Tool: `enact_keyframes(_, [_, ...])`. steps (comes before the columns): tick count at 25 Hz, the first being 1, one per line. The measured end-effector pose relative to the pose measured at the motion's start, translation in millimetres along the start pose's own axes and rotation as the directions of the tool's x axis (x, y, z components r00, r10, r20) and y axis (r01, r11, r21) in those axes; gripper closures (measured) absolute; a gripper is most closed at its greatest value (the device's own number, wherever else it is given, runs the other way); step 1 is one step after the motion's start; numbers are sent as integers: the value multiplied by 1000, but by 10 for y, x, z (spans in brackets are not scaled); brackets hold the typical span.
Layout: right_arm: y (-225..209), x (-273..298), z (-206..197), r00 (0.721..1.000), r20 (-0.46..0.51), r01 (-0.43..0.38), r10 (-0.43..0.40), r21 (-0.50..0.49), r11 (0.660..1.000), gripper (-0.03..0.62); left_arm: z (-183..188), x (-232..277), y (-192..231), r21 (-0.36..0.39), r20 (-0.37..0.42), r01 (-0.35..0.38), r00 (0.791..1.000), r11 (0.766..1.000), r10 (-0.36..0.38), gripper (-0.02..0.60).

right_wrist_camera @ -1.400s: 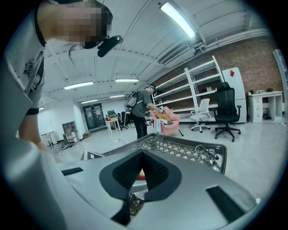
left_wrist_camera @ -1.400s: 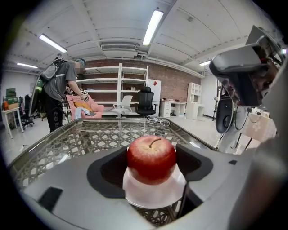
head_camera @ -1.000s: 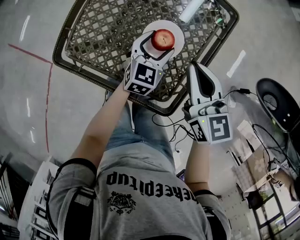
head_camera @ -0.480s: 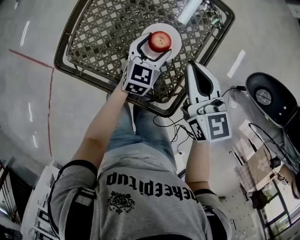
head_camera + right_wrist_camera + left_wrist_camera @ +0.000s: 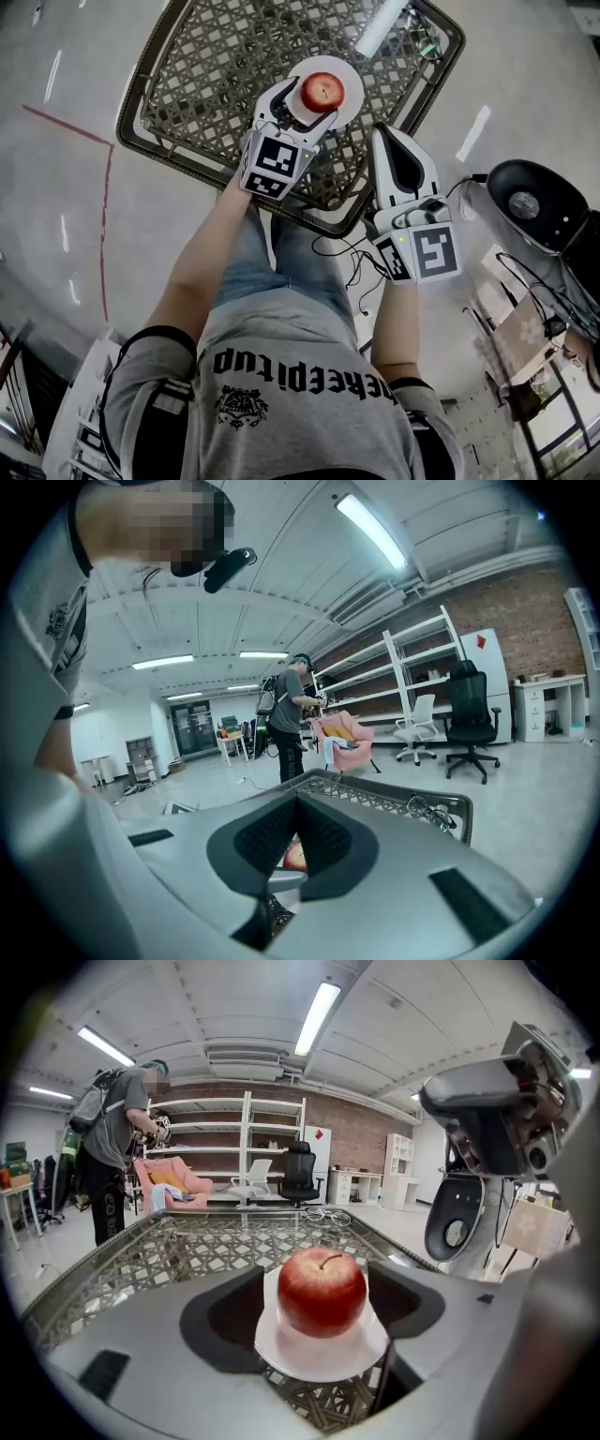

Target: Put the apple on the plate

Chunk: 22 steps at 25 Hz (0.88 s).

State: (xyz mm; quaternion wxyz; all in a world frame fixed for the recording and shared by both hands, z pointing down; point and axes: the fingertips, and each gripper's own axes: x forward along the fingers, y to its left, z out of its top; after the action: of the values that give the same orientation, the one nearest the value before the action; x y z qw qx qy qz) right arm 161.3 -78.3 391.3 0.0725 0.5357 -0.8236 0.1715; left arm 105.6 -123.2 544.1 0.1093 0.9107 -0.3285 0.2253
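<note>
The only writing is black print on the person's grey T-shirt (image 5: 300,367), low in the head view, upside down; it seems to read "keepitup", its ends lost in folds. Each gripper's cube carries black-and-white square markers, one cube (image 5: 275,159) near the centre and one (image 5: 427,255) right of centre.

There is one red apple (image 5: 323,91), stem up, resting on one round white plate (image 5: 349,73) on the dark-framed lattice table (image 5: 206,75) in the upper half. There are two grippers. The left gripper (image 5: 309,105) has its jaws spread either side of the apple; whether its pads touch the fruit is hard to judge. The right gripper (image 5: 387,141), just right of the plate, has its jaws pressed together with nothing between them.

The apple and left gripper cover part of the plate, and the right gripper view shows only a sliver of apple past its pads
</note>
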Motion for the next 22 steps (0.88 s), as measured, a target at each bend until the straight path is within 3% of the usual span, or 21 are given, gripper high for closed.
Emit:
enact_keyframes(5, [94, -4, 76, 1000, 18, 13, -13, -7, 1000, 585, 139, -173, -30, -2, 33, 44, 998, 999, -44, 203])
enact_keyframes(9, [186, -20, 150, 999, 31, 26, -26, 3, 1000, 585, 311, -340, -52, 5, 56, 69, 996, 998, -69, 320])
enact_keyframes(12, [278, -37, 200, 998, 38, 40, -40, 5, 999, 585, 453, -478, -82, 8, 83, 97, 992, 995, -97, 344])
enact_keyframes(22, [496, -129, 490, 991, 78, 113, -113, 7, 994, 585, 1054, -930, -149, 53, 170, 171, 969, 984, -178, 526])
